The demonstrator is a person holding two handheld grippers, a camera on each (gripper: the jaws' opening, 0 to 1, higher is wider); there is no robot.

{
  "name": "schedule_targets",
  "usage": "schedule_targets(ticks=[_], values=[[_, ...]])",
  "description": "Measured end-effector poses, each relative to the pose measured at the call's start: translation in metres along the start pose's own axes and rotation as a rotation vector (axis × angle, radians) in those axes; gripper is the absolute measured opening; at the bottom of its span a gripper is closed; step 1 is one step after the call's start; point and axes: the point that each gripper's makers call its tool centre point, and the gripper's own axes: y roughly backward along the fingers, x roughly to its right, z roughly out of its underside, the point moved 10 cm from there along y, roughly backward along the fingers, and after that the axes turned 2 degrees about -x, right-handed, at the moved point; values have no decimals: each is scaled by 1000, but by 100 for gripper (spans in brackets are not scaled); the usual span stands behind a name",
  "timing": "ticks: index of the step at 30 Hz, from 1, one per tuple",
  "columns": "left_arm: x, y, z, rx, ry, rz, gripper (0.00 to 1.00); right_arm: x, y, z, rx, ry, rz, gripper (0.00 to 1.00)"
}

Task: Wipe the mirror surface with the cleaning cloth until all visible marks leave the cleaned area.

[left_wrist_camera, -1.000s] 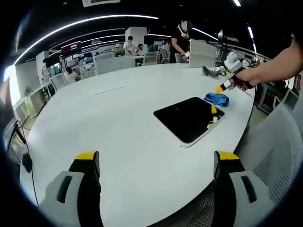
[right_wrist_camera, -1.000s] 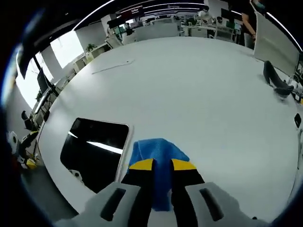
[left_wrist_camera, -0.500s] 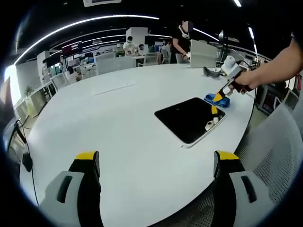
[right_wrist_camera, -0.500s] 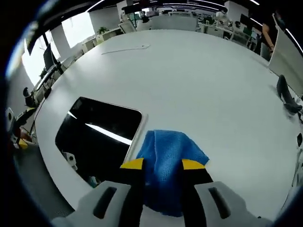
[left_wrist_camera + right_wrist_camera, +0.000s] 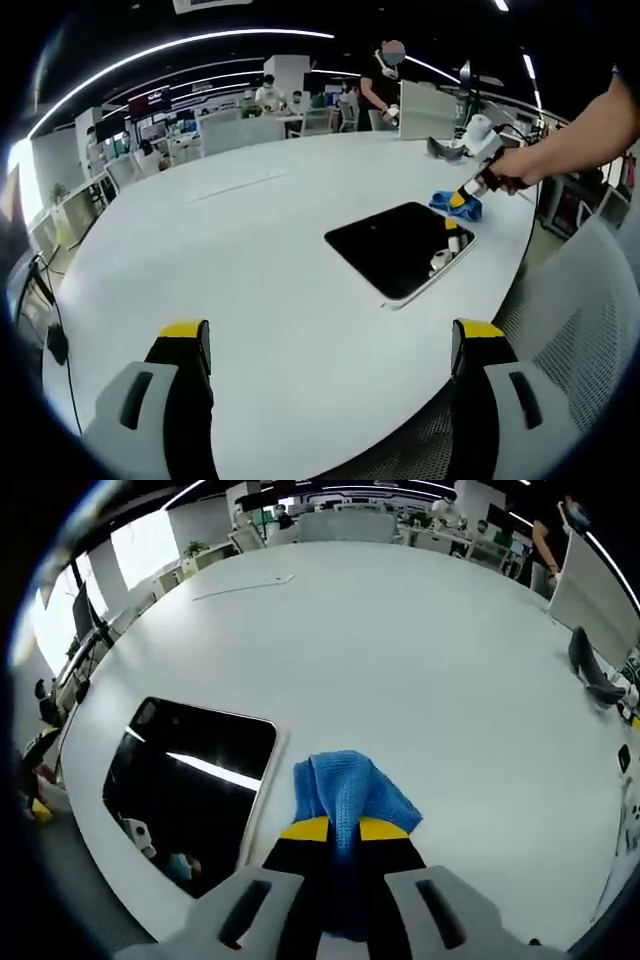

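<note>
Gripping the crumpled blue cleaning cloth [image 5: 350, 792], your right tongs [image 5: 344, 829] sit low-centre, just right of the dark rectangular mirror [image 5: 190, 790] on the white round surface [image 5: 420, 650]. Risk: bunched cloth slips out mid-wipe. Left gripper view adds your open left tongs [image 5: 330, 340], far off.

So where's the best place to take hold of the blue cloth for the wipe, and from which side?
Grip the blue cloth by its bunched upper fold, from above, on the side away from the mirror. It lies heaped on the white table beside the mirror's edge, so a raised ridge is there. The right claw is shut on that ridge.
</note>
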Motion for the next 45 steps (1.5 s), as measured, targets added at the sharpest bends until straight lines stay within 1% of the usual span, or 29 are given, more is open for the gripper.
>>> schedule_targets(ticks=[2,3,5,7,9,11,13,14,15,16,17,19,22,23,26,32,34,42,45], values=[[0,0,-1,6,-1,0,99,1,6,-2,10,-22,6,3],[-1,0,-1,9,1,-1,99,1,8,-5,17,-59,-3,2],[0,0,-1,11,2,2,99,2,12,-10,23,-84,-9,2],[1,0,-2,13,0,7,99,1,16,-18,42,-111,-22,1],[1,0,-2,11,1,7,99,-4,23,-28,61,-133,-36,1],[1,1,-2,13,2,6,99,-11,22,-37,74,-139,-58,1],[0,1,-1,12,2,5,99,-18,20,-43,79,-133,-64,1],[0,1,-1,12,5,7,99,-22,17,-46,81,-144,-62,1],[0,1,-1,13,5,9,99,-27,13,-48,74,-156,-66,1],[0,1,-1,14,6,11,99,-31,10,-50,69,-149,-67,2],[1,1,-1,15,8,13,99,-35,7,-51,62,-138,-67,2],[1,2,-3,40,27,25,99,-46,-2,-52,33,-126,-63,2],[0,1,-2,30,45,27,99,-55,-10,-54,13,-125,-54,1],[1,1,-2,35,48,32,99,-57,-12,-55,9,-123,-49,1],[0,1,-2,43,54,28,99,-64,-19,-54,-34,-107,-35,1],[0,-1,0,26,44,31,99,-69,-26,-55,-55,-117,-24,1],[0,0,0,31,45,33,99,-69,-27,-56,-59,-115,-21,1],[0,0,-1,46,62,36,99,-76,-30,-58,-66,-128,-39,0],[1,0,-1,43,59,35,99,-84,-30,-59,-70,-132,-52,0]])
